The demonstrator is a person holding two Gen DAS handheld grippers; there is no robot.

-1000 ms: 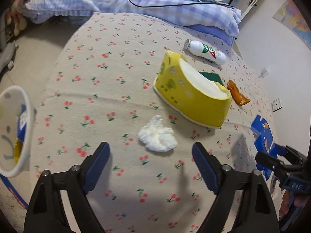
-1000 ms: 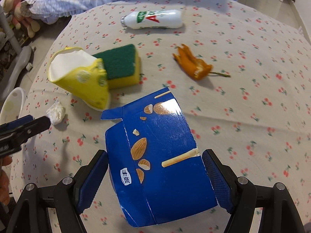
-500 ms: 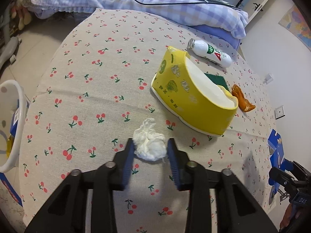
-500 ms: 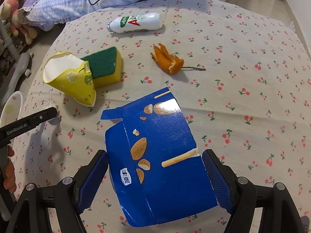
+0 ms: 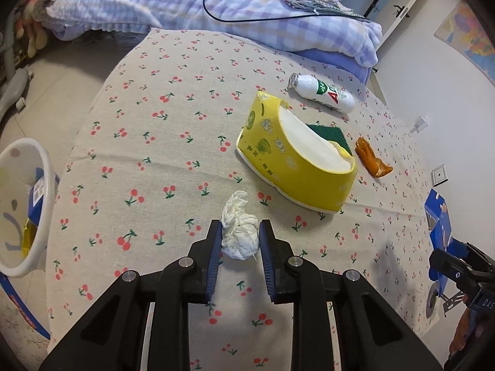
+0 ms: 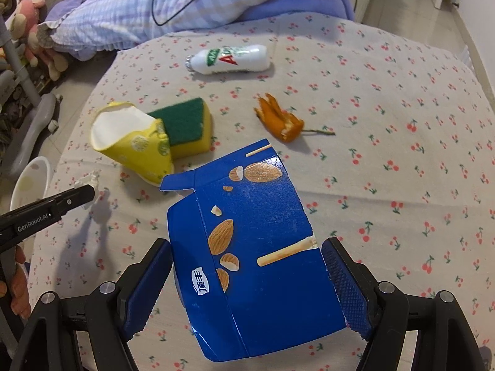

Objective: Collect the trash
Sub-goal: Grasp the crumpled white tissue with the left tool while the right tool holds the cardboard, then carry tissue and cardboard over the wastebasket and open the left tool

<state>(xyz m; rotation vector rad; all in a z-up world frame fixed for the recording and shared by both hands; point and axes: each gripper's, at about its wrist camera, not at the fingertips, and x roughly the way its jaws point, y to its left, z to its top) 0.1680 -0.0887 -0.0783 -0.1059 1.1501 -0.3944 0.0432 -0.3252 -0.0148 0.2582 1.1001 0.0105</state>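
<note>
My left gripper (image 5: 240,238) is shut on a crumpled white tissue (image 5: 239,232) and holds it just above the cherry-print tablecloth (image 5: 173,142). My right gripper (image 6: 247,275) is shut on a flattened blue snack box (image 6: 247,247), held above the table; the box also shows at the right edge of the left wrist view (image 5: 439,225). A yellow paper bowl (image 5: 294,160) lies tipped on its side against a green-and-yellow sponge (image 6: 185,123). A white drink bottle (image 6: 229,58) and an orange peel (image 6: 281,120) lie farther back.
A white trash bin (image 5: 21,204) with some trash inside stands off the table's left edge. A bed with a checked purple blanket (image 5: 191,3) lies behind the table. Stuffed toys (image 6: 34,31) sit at the far left.
My left gripper moved forward and closed on the tissue, then lifted it slightly. My right gripper rose and drew back with the blue box still in it.
</note>
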